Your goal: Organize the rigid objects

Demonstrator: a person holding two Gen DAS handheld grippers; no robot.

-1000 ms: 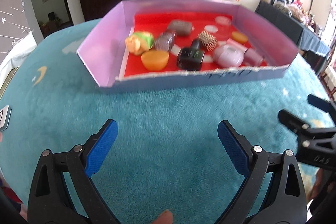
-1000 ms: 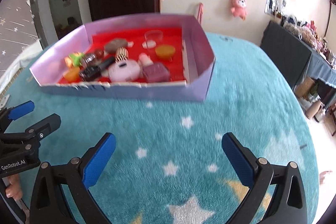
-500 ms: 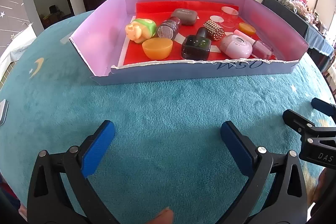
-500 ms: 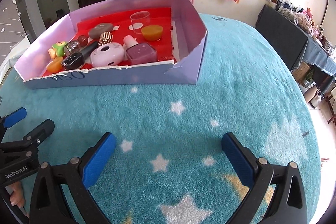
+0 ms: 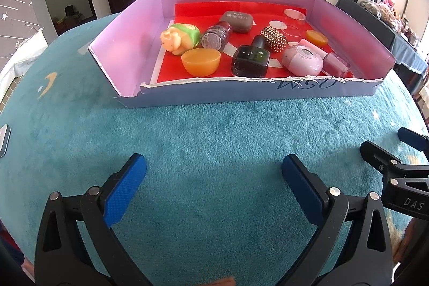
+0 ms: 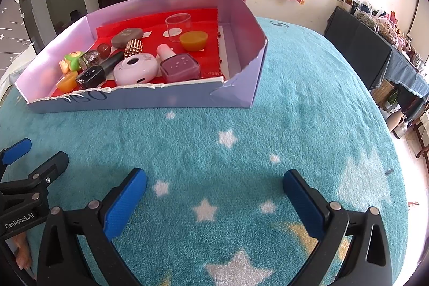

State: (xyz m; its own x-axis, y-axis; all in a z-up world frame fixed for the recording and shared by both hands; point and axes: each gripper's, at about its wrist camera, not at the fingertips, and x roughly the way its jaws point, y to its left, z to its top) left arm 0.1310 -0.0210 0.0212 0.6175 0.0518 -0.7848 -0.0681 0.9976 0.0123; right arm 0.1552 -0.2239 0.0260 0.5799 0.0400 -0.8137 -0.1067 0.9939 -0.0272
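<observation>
Left gripper (image 5: 213, 173): black plastic frame with triangular cutouts, silver rivet heads at the finger pivots, textured blue pads (image 5: 126, 188) on the inner finger faces. Right gripper (image 6: 214, 189): same build. Its body reads "DAS" in white, seen from the left wrist; the left gripper's reads "GenRobot.AI". Bare skin (image 6: 22, 251) shows just below that lettering.
</observation>
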